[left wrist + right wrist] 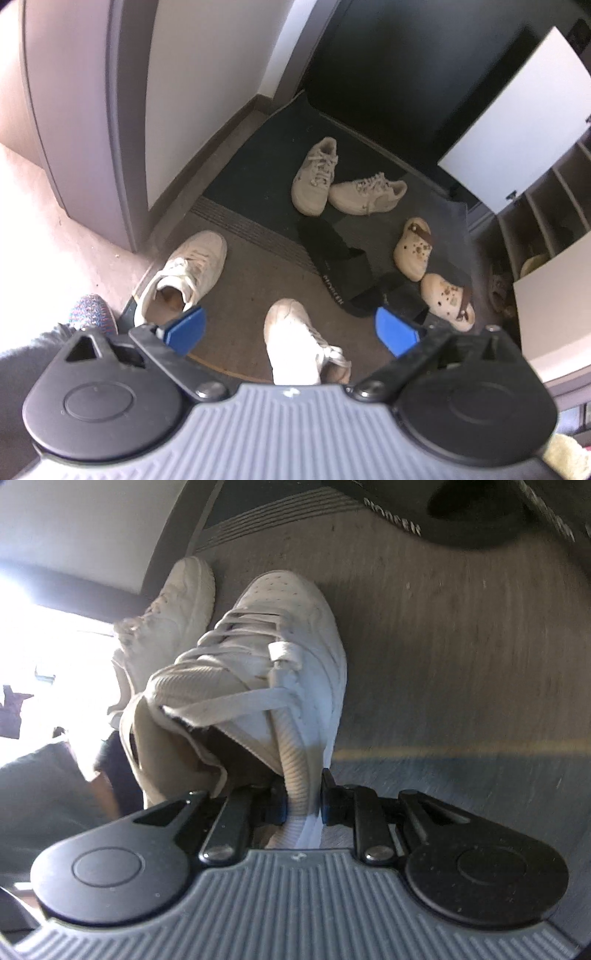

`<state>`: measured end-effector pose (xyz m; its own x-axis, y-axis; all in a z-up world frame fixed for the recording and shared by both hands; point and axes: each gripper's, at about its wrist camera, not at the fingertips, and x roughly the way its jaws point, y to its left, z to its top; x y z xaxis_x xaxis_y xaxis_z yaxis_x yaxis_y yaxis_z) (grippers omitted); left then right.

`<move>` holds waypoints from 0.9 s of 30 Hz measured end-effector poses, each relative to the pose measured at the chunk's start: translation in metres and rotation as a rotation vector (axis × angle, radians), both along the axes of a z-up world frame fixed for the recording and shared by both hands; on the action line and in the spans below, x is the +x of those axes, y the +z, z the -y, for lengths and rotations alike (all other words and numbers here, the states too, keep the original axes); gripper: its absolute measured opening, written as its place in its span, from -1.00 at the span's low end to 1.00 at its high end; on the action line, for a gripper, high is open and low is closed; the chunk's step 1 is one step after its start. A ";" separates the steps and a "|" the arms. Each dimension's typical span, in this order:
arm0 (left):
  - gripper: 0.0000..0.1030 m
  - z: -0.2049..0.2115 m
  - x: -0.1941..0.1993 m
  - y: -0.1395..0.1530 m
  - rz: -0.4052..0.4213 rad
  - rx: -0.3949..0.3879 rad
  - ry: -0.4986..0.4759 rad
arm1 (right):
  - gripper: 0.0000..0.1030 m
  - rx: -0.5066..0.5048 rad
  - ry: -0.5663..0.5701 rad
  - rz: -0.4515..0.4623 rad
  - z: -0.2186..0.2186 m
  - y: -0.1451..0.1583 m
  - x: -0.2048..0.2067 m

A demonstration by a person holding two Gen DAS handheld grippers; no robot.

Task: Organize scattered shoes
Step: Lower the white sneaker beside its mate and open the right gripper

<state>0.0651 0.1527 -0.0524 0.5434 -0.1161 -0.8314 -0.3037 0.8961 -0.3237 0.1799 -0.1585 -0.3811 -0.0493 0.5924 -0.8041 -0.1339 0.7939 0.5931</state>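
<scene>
Right wrist view, nearest first: the right gripper (pixel 303 805) is clenched on the padded collar of a white sneaker (pixel 280 657), its pads pinching the ribbed rim at the heel end. That shoe's toe points away over the grey floor mat (pixel 461 646). Just beyond and to the left lies a second white sneaker (pixel 173 605), close beside the held one. At the top edge sit black slides (pixel 461 520) with white lettering.

Left wrist view: the left gripper (pixel 290 330) hangs released, its blue fingertips (pixel 186 328) spread wide with nothing between them. Below it is the held white sneaker (pixel 291 339), and to the left the other white one (pixel 184 273), near a grey door frame (pixel 122 155). Farther on lie the black slides (pixel 343 266), then two cream clogs (pixel 428 266) to the right, just beside an open shoe cabinet (pixel 546 206). Farthest, two beige sneakers (pixel 343 184) rest on a dark doormat (pixel 258 166), toes touching.
</scene>
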 end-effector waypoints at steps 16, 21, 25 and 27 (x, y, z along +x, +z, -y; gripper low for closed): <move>0.94 -0.002 0.000 0.001 -0.001 0.013 0.005 | -0.60 0.073 -0.167 0.135 -0.049 0.009 0.014; 0.94 -0.003 -0.003 0.003 0.000 0.002 0.014 | -0.61 0.006 -0.182 0.159 -0.092 -0.001 0.030; 0.94 -0.006 -0.008 0.007 0.022 0.020 0.037 | -0.60 -0.058 -0.232 0.179 -0.116 -0.010 0.033; 0.94 -0.009 -0.010 0.009 0.030 0.016 0.040 | -0.59 -0.095 -0.216 0.203 -0.131 -0.014 0.030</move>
<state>0.0554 0.1619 -0.0434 0.5722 -0.0806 -0.8161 -0.3300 0.8884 -0.3191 0.2096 -0.0276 -0.3954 0.2365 0.4939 -0.8367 -0.0646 0.8673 0.4936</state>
